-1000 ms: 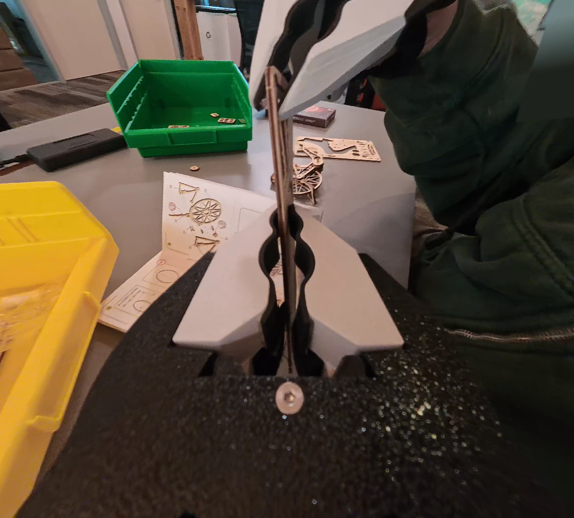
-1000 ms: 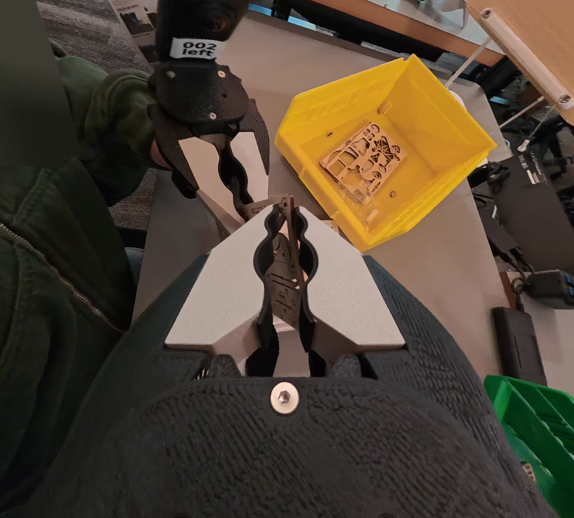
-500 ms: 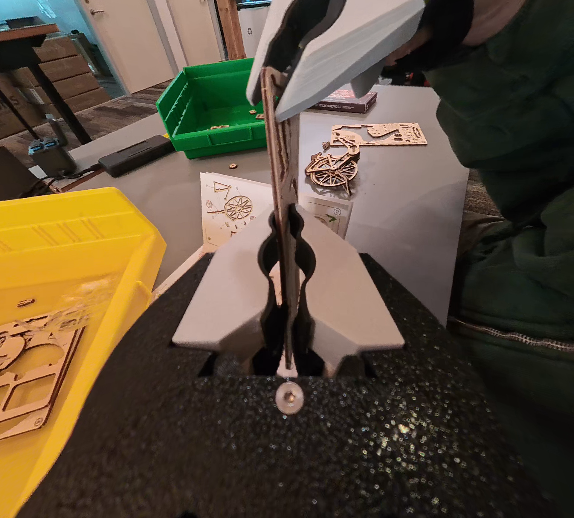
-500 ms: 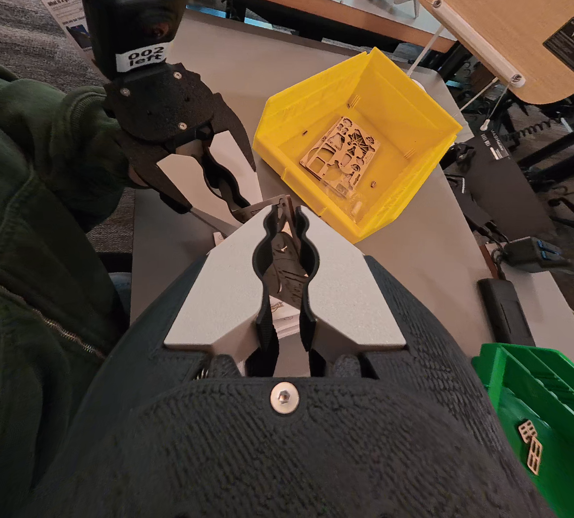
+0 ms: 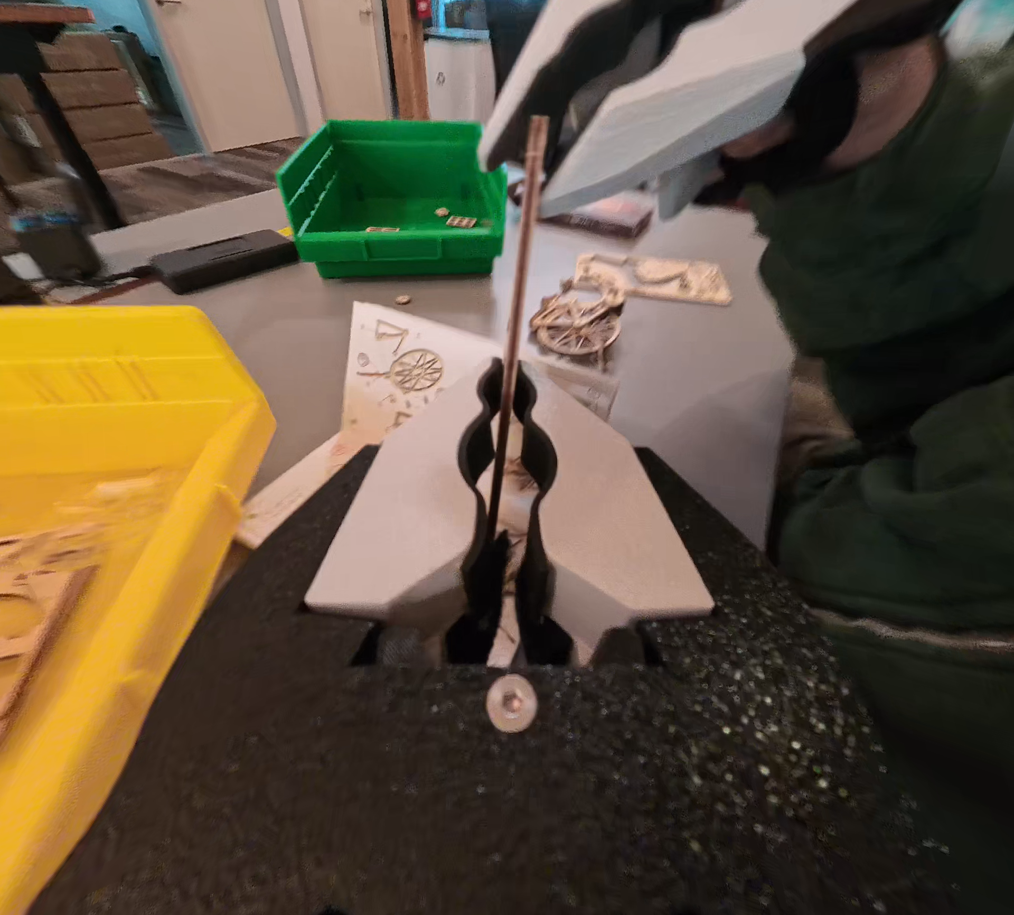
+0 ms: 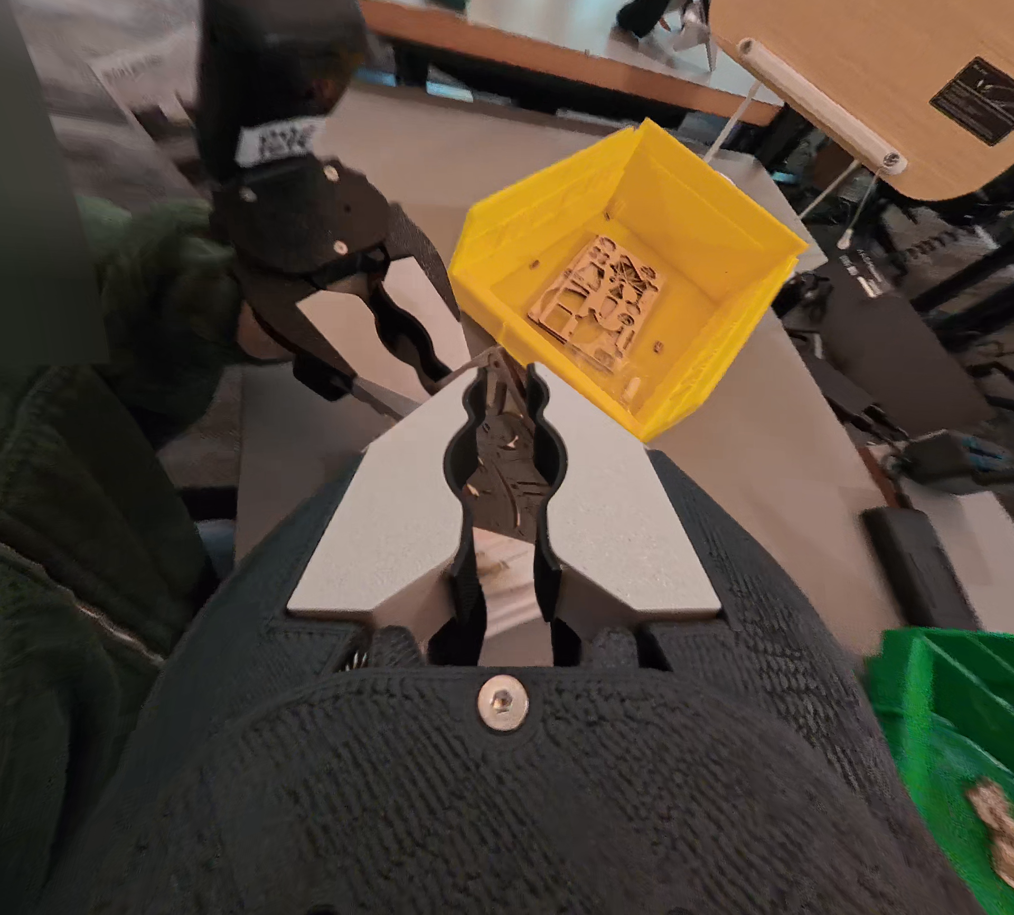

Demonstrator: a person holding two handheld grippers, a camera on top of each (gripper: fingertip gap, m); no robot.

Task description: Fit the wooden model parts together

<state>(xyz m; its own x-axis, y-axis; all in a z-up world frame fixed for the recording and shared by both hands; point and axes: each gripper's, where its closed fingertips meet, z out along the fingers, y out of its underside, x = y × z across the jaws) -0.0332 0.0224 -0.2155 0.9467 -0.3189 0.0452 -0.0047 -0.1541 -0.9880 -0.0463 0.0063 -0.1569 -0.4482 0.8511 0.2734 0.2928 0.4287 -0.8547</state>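
A thin laser-cut wooden sheet (image 5: 516,257) is held in the air between both grippers, and the left wrist view shows it edge-on. My left gripper (image 5: 509,367) is shut on its lower end. My right gripper (image 5: 521,175) comes in from the upper right and pinches its top end. In the right wrist view the sheet (image 6: 505,471) sits slanted between the right gripper's (image 6: 507,375) pads, and the left gripper (image 6: 433,389) meets it from the left. A part-built wooden bicycle (image 5: 576,329) and another parts sheet (image 5: 658,279) lie on the grey table (image 5: 686,394).
A yellow bin (image 6: 713,367) on the left holds a wooden parts sheet (image 6: 598,307). A green bin (image 5: 395,208) with small pieces stands at the back. A printed instruction sheet (image 5: 406,367) lies under the grippers. A black power bank (image 5: 219,257) lies at the left and a green sleeve (image 5: 905,504) at the right.
Both grippers keep hold of the sheet. The sheet has turned more edge-on to the left camera, and the right gripper has shifted up and right. Both views are motion-blurred.
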